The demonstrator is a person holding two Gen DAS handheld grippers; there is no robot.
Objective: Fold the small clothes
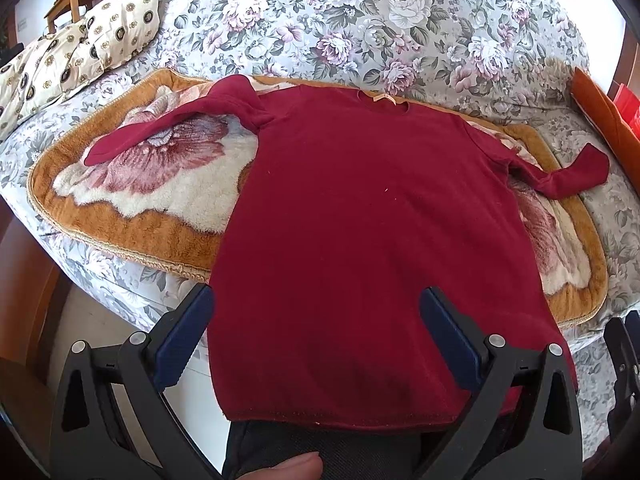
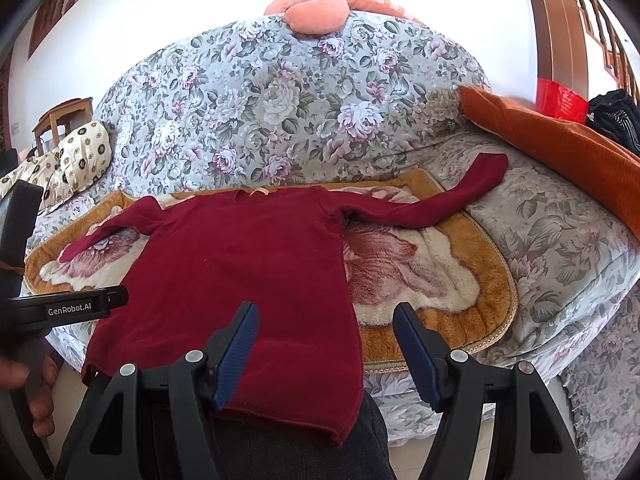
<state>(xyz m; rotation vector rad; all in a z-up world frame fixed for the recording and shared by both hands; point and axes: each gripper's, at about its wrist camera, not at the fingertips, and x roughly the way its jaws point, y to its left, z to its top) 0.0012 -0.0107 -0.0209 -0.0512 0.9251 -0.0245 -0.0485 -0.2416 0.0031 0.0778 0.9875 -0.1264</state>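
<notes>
A dark red long-sleeved sweater (image 1: 360,220) lies flat, neck away from me, on a plush flower-print mat (image 1: 160,184) on a floral sofa. Its hem hangs over the sofa's front edge. Both sleeves are spread out to the sides. My left gripper (image 1: 316,300) is open, its jaws wide apart over the lower left part of the sweater. In the right wrist view the sweater (image 2: 240,264) shows again, and my right gripper (image 2: 326,316) is open over its lower right edge and the mat (image 2: 460,280). Neither gripper holds anything.
The floral sofa back (image 1: 340,20) rises behind the mat. Patterned cream cushions (image 1: 80,48) lie at the left, an orange cushion (image 2: 560,144) at the right, and a pink cushion (image 2: 316,12) on top of the sofa back. My leg in dark trousers (image 1: 320,452) is below the hem.
</notes>
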